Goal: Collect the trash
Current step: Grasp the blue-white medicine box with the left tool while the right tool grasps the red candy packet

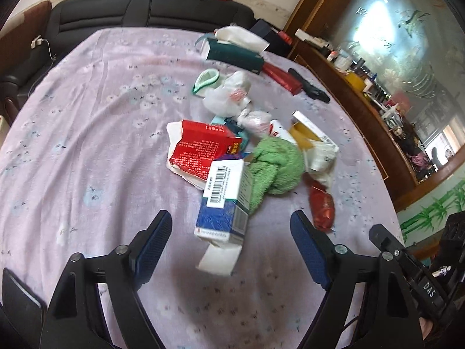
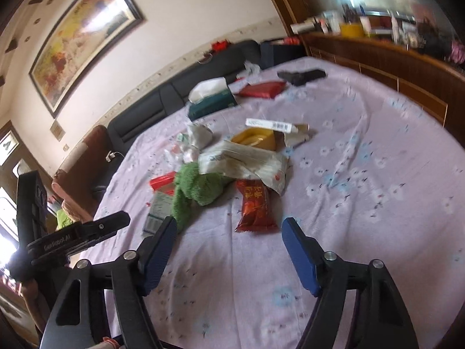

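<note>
The left gripper (image 1: 231, 224) hangs low over a surface (image 1: 87, 133) draped in lilac floral cloth, jaws spread wide and empty. Between its fingers, a little ahead, lies a blue-and-white box (image 1: 223, 200) with a barcode label, one flap hanging open toward the camera. The right gripper (image 2: 229, 229) is likewise wide and empty, with a red snack packet (image 2: 255, 206) lying just ahead between its tips.

Past them the trash sits in one loose heap mid-surface. A crumpled green cloth (image 1: 276, 168) touches the box and covers whatever is beneath it. A torn red carton (image 1: 200, 151) lies behind the box, partly overlapped by it. Beyond are a yellow box (image 1: 302, 136), crushed white wrappers (image 2: 244, 160) and a clear plastic bag (image 1: 229, 93); their print is too blurred to read. Farther back rests a dark green tissue box (image 1: 235, 53).

To the left of the heap the cloth lies bare out to the rim. A wooden cabinet (image 1: 363, 110) runs close along the right edge.
</note>
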`<state>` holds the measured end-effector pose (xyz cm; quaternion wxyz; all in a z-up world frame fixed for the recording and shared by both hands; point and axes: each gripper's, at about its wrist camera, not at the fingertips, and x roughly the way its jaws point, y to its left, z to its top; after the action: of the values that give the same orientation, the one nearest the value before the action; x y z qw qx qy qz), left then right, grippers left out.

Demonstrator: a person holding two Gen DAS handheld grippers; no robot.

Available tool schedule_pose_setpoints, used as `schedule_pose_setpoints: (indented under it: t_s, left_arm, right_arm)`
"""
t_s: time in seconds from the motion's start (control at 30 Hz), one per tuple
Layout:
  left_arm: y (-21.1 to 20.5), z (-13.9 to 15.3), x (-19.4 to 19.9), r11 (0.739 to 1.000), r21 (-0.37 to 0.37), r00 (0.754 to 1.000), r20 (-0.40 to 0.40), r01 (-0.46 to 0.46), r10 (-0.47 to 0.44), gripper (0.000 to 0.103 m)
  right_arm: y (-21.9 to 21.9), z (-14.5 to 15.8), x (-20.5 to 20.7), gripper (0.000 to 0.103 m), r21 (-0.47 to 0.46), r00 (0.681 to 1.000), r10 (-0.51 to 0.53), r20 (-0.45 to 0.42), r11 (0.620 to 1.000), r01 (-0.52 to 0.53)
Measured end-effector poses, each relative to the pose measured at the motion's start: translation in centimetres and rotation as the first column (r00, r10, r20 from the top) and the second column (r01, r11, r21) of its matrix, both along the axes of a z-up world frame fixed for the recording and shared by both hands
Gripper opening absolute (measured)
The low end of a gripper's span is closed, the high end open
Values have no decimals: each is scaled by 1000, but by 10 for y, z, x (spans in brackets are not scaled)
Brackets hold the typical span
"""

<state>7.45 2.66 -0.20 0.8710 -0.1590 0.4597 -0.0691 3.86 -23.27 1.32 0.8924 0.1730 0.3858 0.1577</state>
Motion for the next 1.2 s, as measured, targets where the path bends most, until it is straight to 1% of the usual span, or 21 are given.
schedule_pose_setpoints:
  t_s: [0.07, 0.17, 0.23, 0.3, 0.37, 0.4, 0.43, 0.47, 0.53, 0.57, 0.7, 0.8, 0.9, 0.97, 1.03, 1.2]
  left_arm:
    - [1, -6, 7, 1000, -5, 1000, -13, -3, 3, 75]
    - [3, -16, 17, 1000, -11, 1000, -16, -3, 3, 74]
    - [6, -23, 21, 999, -45, 1000, -19, 5, -6, 72]
    - [9, -31, 23, 997, -77, 1000, -29, 4, -7, 63]
    - [10, -38, 25, 993, -116, 998, -59, 4, -11, 45]
    - [9, -39, 24, 992, -122, 998, -62, 13, -21, 43]
    - [7, -39, 24, 994, -109, 998, -63, 21, -28, 39]
    - [5, -38, 23, 995, -96, 998, -53, 21, -26, 38]
    - [4, -35, 20, 997, -73, 1000, -27, 10, -12, 37]
    - [3, -34, 19, 998, -56, 1000, -16, 6, -7, 36]
    - [-1, -32, 18, 1000, -25, 1000, -5, 16, -16, 34]
    - [0, -30, 17, 1000, -22, 1000, 13, 10, -9, 33]
    - [4, -27, 12, 1000, -25, 1000, 19, -7, 8, 33]
    - [5, -22, -2, 999, -37, 999, 28, -15, 16, 32]
    - [2, -13, -21, 999, -19, 998, 55, -26, 27, 32]
    - [-17, 23, -73, 999, -28, 989, 148, 16, -11, 33]
  right_arm:
    - [2, -8, 14, 75, 5, 1000, 2, -21, 1000, -2]
    - [7, -18, 33, 71, -5, 999, 5, -44, 1000, -5]
    - [10, -27, 44, 68, -14, 998, -3, -63, 1000, 3]
    - [11, -36, 53, 64, -19, 997, -10, -77, 1000, 8]
    - [11, -43, 59, 63, -7, 996, -16, -91, 1000, 15]
    - [12, -46, 61, 59, -4, 995, -18, -94, 1000, 17]
    - [13, -48, 62, 55, -9, 995, -21, -95, 1000, 21]
    - [14, -50, 63, 52, -17, 995, -24, -97, 1000, 23]
    - [16, -55, 64, 39, -26, 995, -24, -102, 999, 22]
    - [16, -58, 64, 35, -23, 994, -20, -104, 1000, 18]
    - [15, -60, 59, 30, 0, 996, -25, -88, 1000, 25]
    - [9, -57, 46, 30, 54, 996, -28, -82, 998, 33]
    - [4, -47, 29, 30, 101, 998, -27, -65, 994, 33]
    - [1, -38, 17, 30, 126, 999, -20, -41, 992, 25]
    - [-1, -26, -1, 30, 122, 1000, -20, -11, 992, 21]
    - [-9, 3, -46, 30, 117, 996, -39, 76, 993, 30]
